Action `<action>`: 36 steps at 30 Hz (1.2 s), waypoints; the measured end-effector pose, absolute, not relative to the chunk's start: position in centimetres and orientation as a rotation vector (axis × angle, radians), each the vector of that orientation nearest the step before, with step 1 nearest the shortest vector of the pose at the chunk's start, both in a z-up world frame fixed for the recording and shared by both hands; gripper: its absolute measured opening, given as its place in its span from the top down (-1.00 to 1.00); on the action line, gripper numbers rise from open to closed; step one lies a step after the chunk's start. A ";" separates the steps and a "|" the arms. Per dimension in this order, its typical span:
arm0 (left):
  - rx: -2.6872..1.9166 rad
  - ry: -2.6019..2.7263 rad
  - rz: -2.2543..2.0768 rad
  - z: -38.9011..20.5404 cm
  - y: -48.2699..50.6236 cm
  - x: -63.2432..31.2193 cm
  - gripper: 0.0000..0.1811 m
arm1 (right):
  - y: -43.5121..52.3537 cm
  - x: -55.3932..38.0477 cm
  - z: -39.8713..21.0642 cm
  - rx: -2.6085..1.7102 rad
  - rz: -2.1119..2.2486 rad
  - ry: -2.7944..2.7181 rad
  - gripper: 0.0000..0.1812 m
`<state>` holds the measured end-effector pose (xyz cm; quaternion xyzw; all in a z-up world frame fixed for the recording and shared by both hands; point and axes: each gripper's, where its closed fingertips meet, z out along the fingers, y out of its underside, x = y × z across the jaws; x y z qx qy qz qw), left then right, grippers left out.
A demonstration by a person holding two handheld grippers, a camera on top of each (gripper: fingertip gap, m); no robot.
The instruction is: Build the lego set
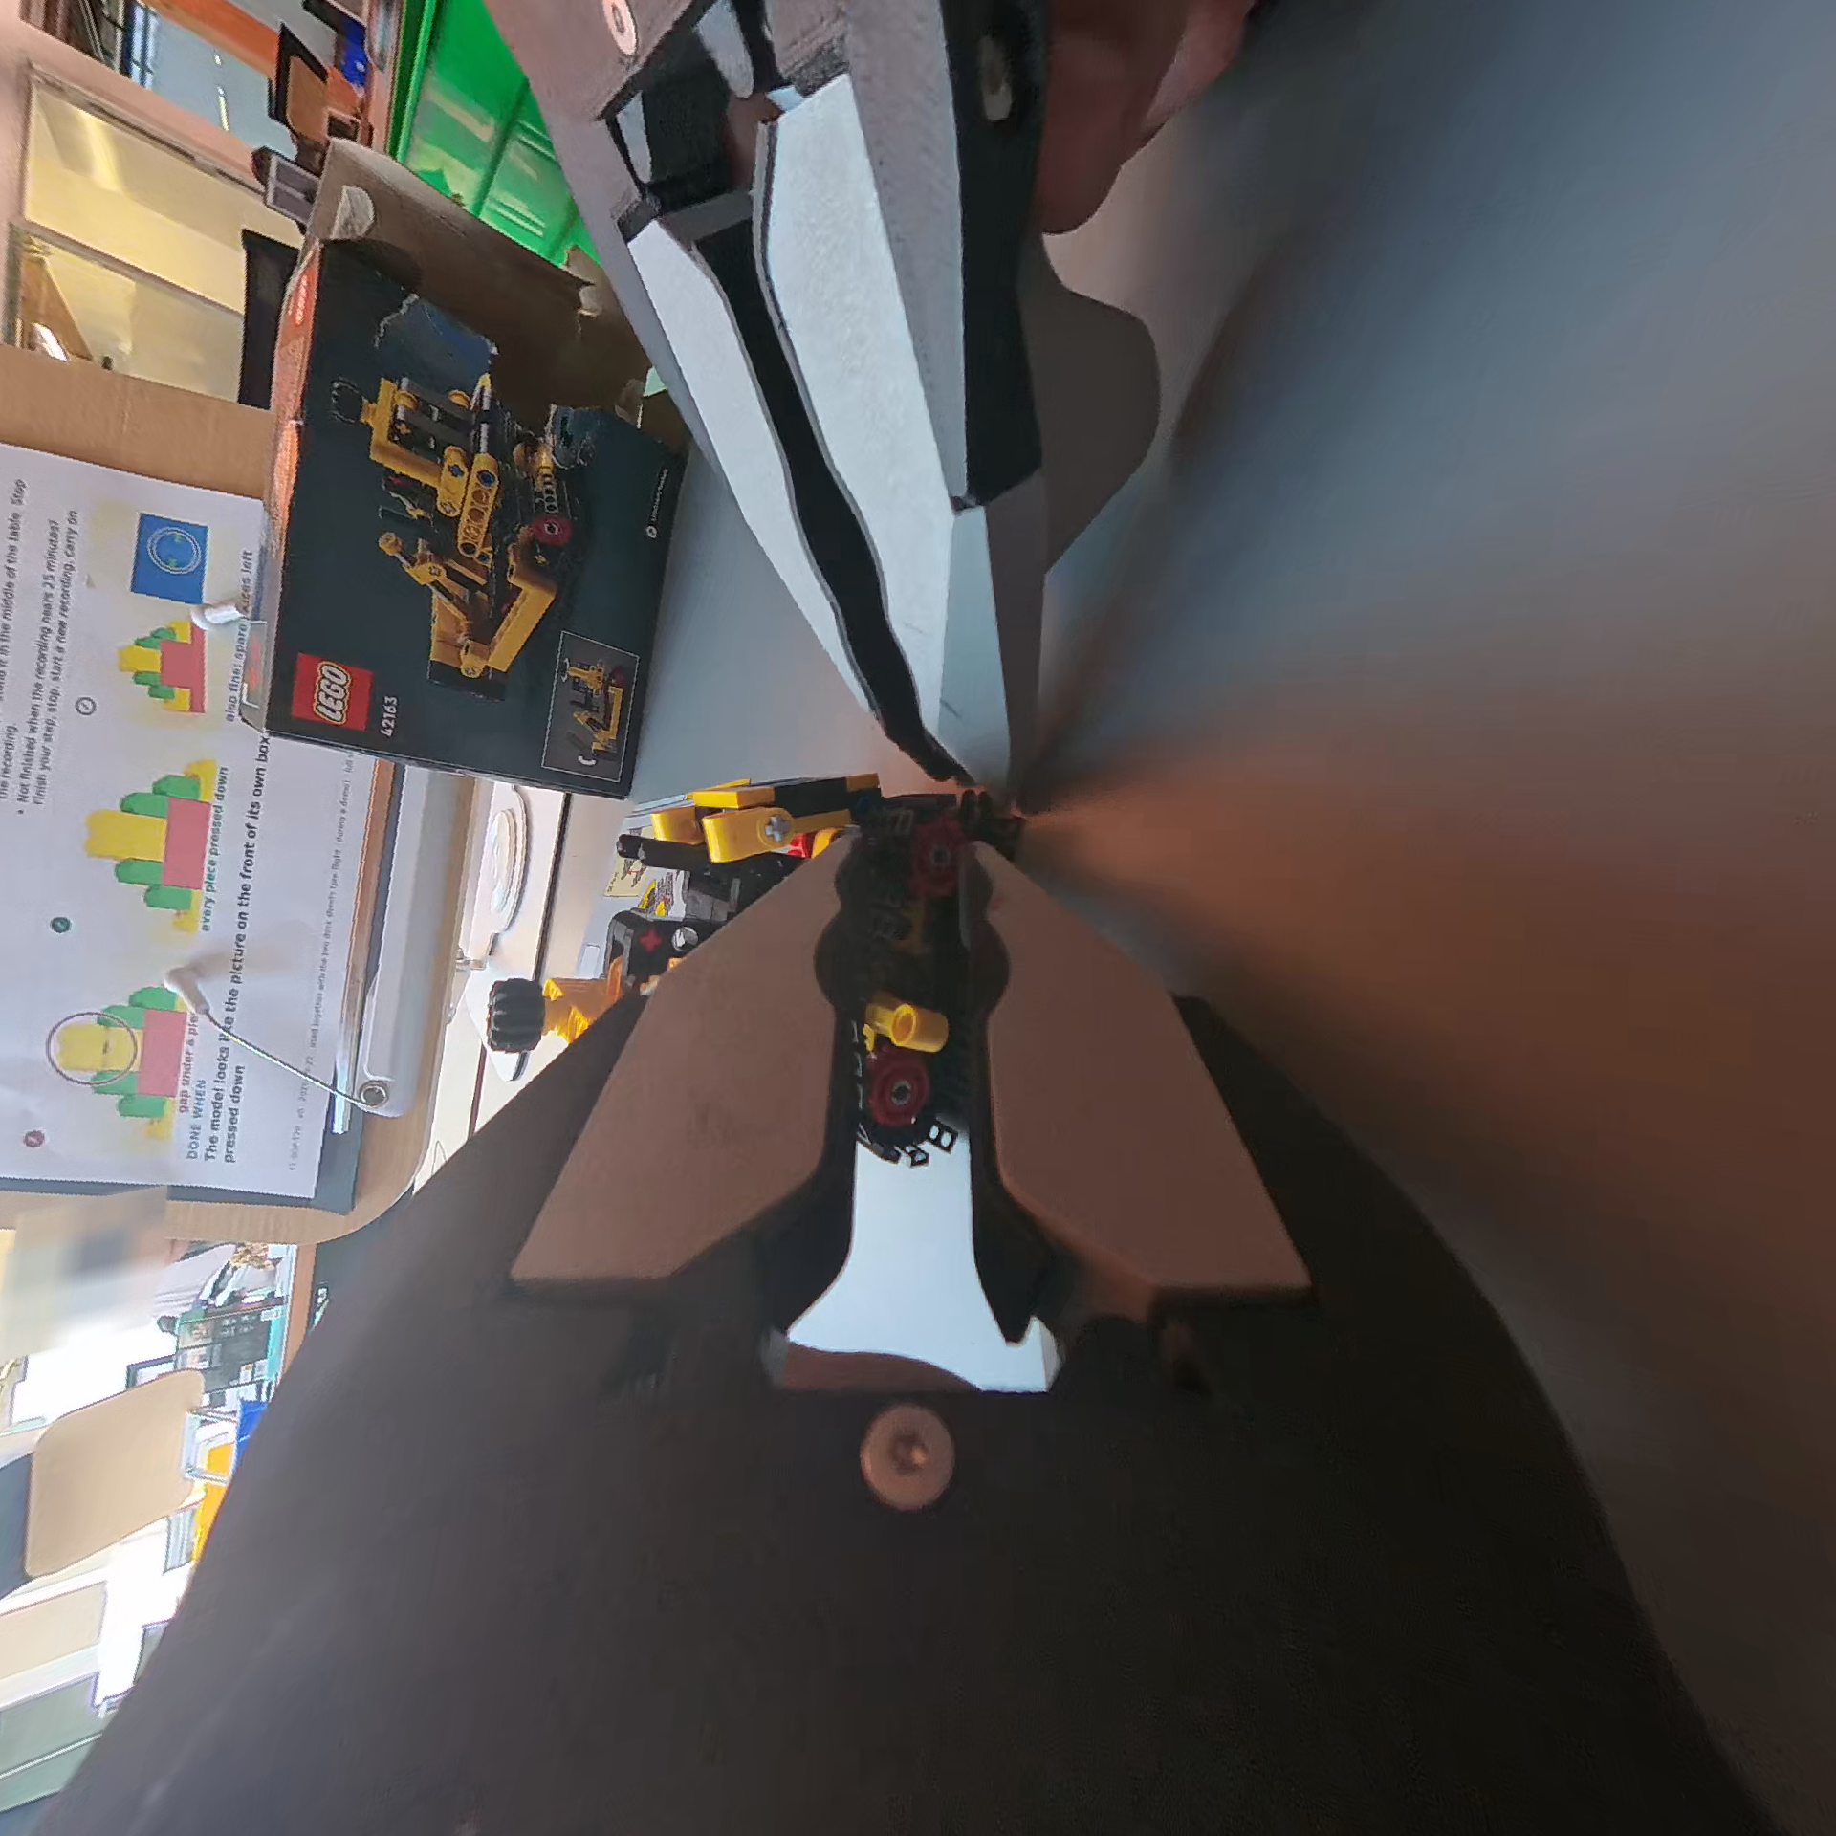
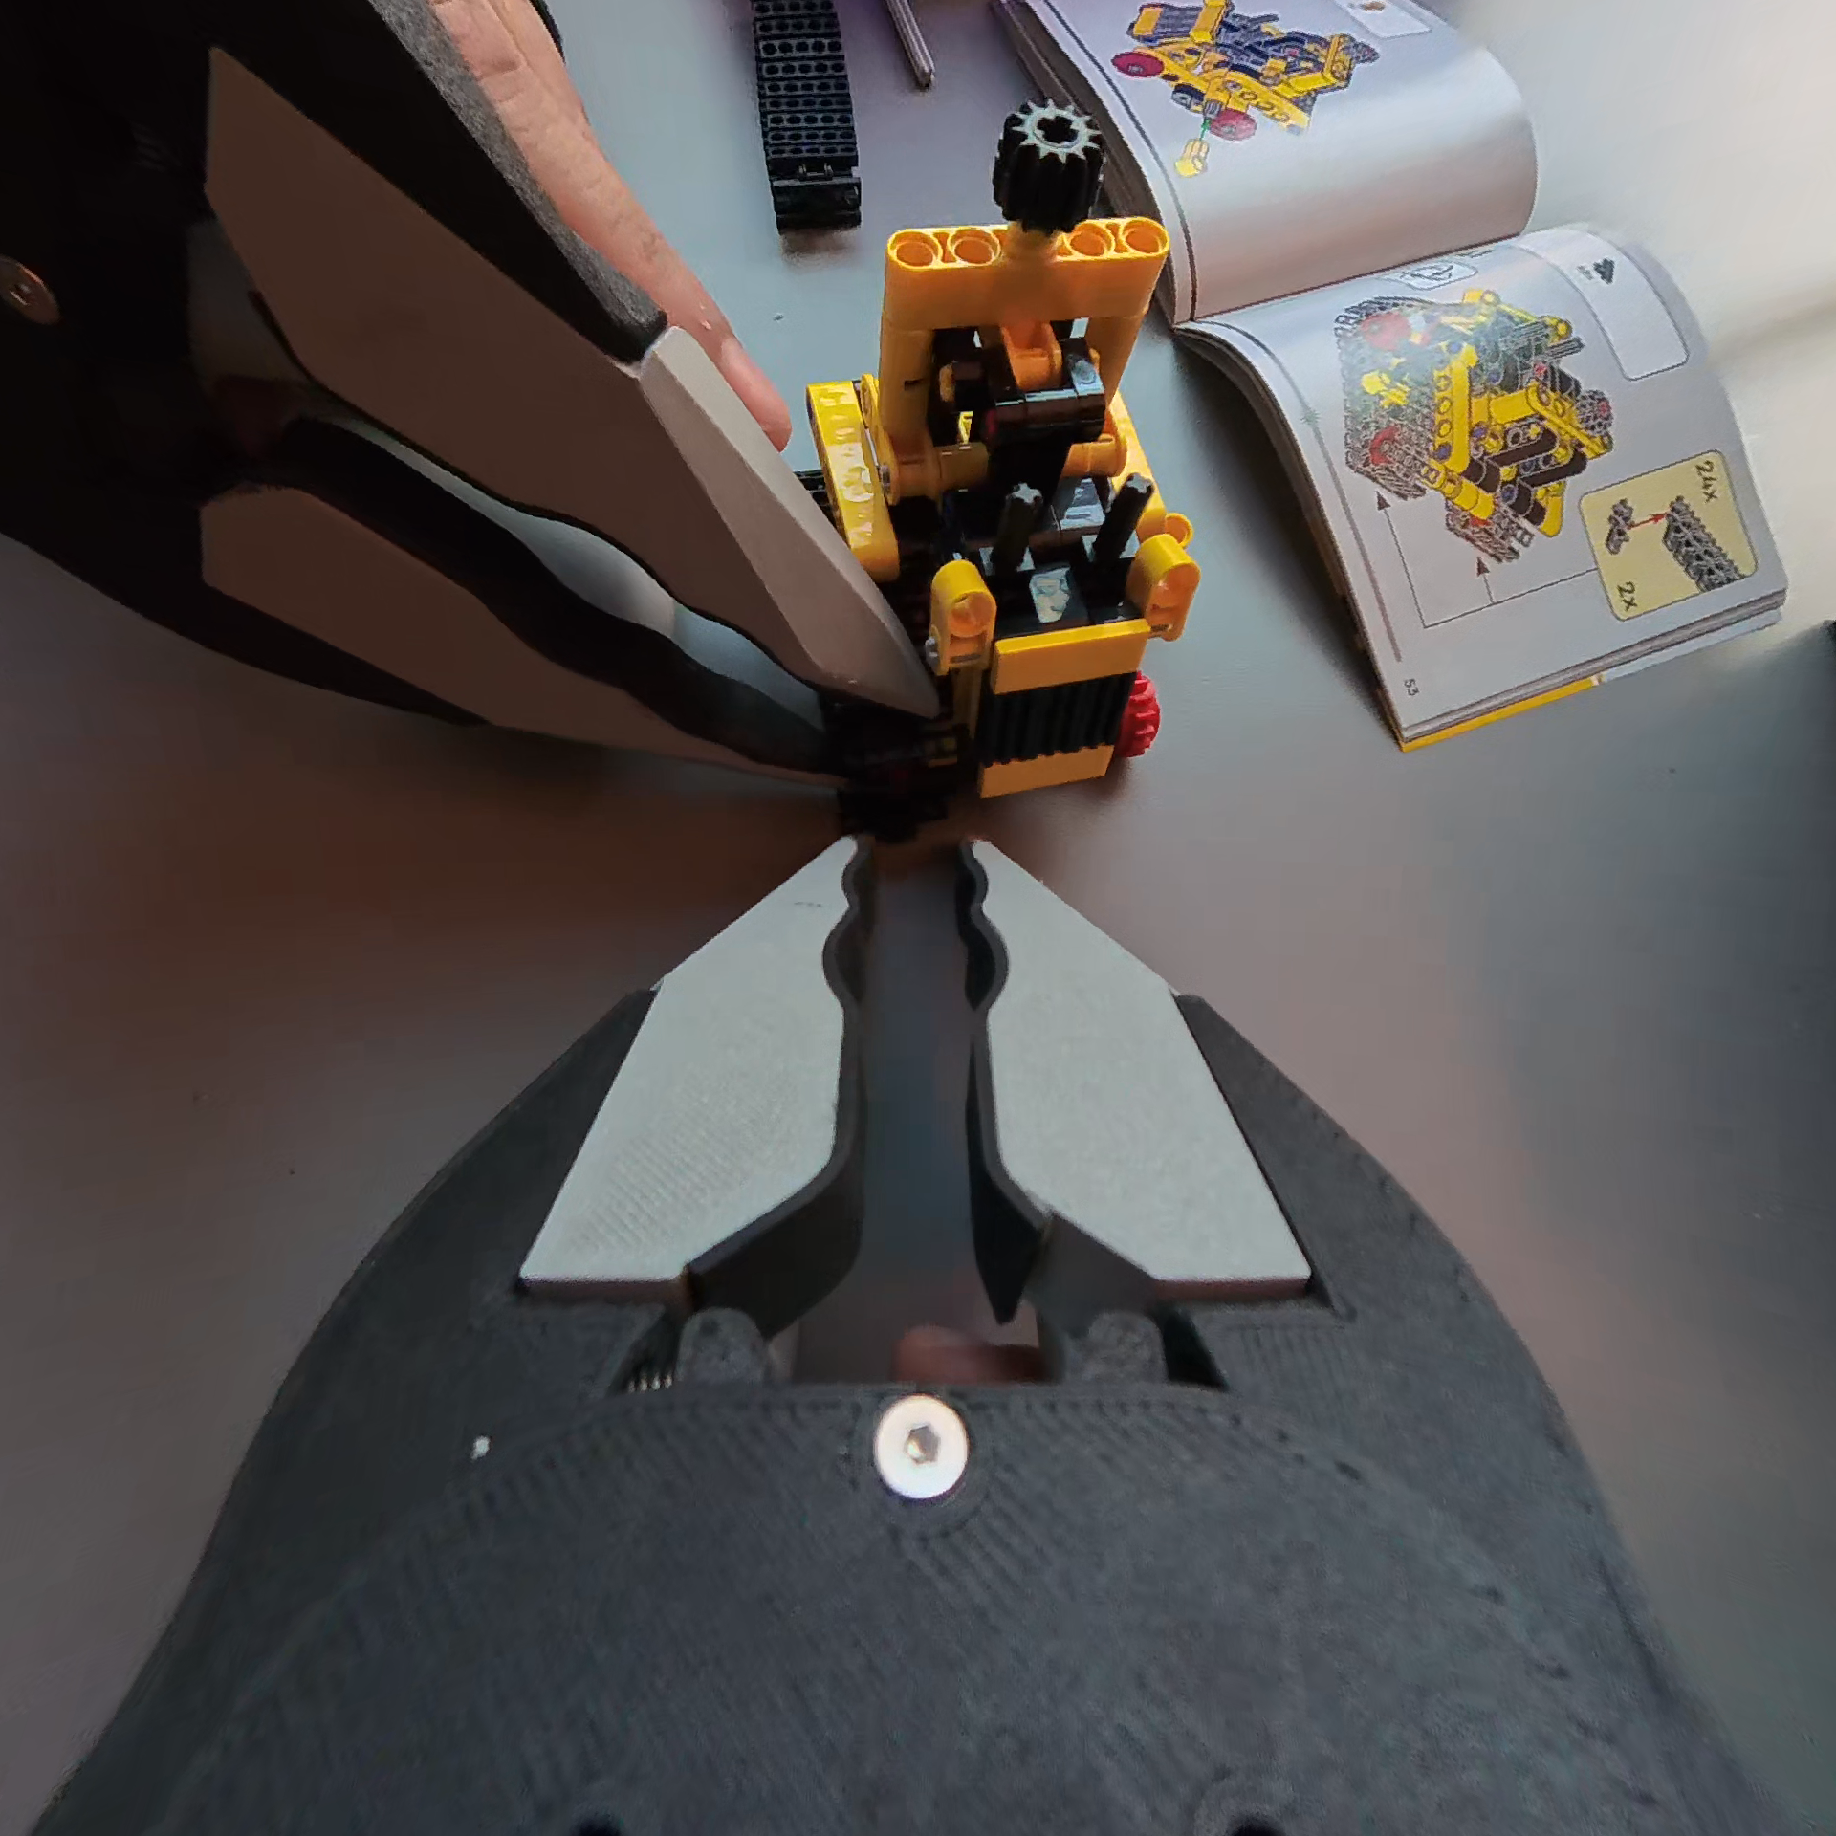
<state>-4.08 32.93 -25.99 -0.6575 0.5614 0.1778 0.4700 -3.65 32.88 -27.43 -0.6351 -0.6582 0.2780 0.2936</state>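
Nearby, printed lego box (image 1: 467,556), upright.

Black track strip (image 2: 805,109) cut off above

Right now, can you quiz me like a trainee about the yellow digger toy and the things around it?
1. True or false: the instruction booklet lies shut on the table.
2. What colour is the gear at the top of the bulldozer model? A red, B black, C green.
3. Short answer: in the left wrist view, which part of the model sits between the jaws of the left gripper?

Key:
1. False, it lies open.
2. B.
3. The black track with its red wheels.
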 end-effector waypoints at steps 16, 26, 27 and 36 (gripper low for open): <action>-1.598 1.382 0.452 -26.1 33.0 -4.0 0.80 | 32.8 -3.8 -27.4 -1.719 0.780 -1.741 0.98; -1.578 1.395 0.468 -26.1 33.0 -3.8 0.79 | 32.9 -3.6 -27.4 -1.754 0.817 -1.725 0.98; -1.576 1.395 0.470 -26.1 33.0 -3.8 0.81 | 32.8 -3.6 -27.4 -1.763 0.830 -1.723 0.98; -1.574 1.397 0.480 -26.1 33.0 -3.8 0.79 | 32.7 -3.2 -27.2 -1.804 0.907 -1.708 0.91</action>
